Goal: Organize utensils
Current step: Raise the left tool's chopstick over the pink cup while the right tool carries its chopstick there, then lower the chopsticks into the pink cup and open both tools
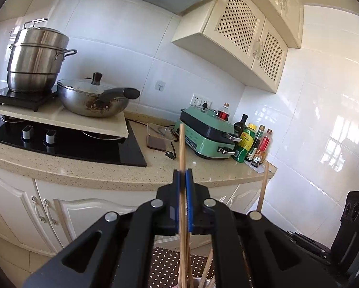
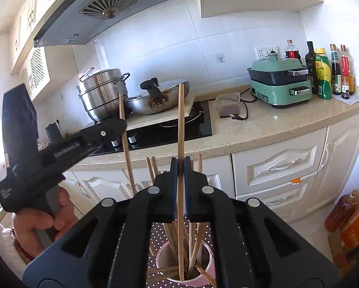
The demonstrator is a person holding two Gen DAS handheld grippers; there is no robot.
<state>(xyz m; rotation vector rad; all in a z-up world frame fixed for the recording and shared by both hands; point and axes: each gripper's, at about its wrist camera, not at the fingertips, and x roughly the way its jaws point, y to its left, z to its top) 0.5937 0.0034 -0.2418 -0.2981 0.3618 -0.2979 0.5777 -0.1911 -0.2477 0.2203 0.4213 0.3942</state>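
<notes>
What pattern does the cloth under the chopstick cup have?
The cloth is dark brown with small white dots. It shows best in the right wrist view, around the cup.

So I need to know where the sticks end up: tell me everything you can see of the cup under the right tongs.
The cup is a small round holder, pink outside with a white rim and a dark inside. It stands upright on a brown cloth with white dots. Several wooden chopsticks lean in it at different angles. The right tongs are shut on one chopstick whose lower end reaches down into the cup. The tongs hide part of its rim.
</notes>
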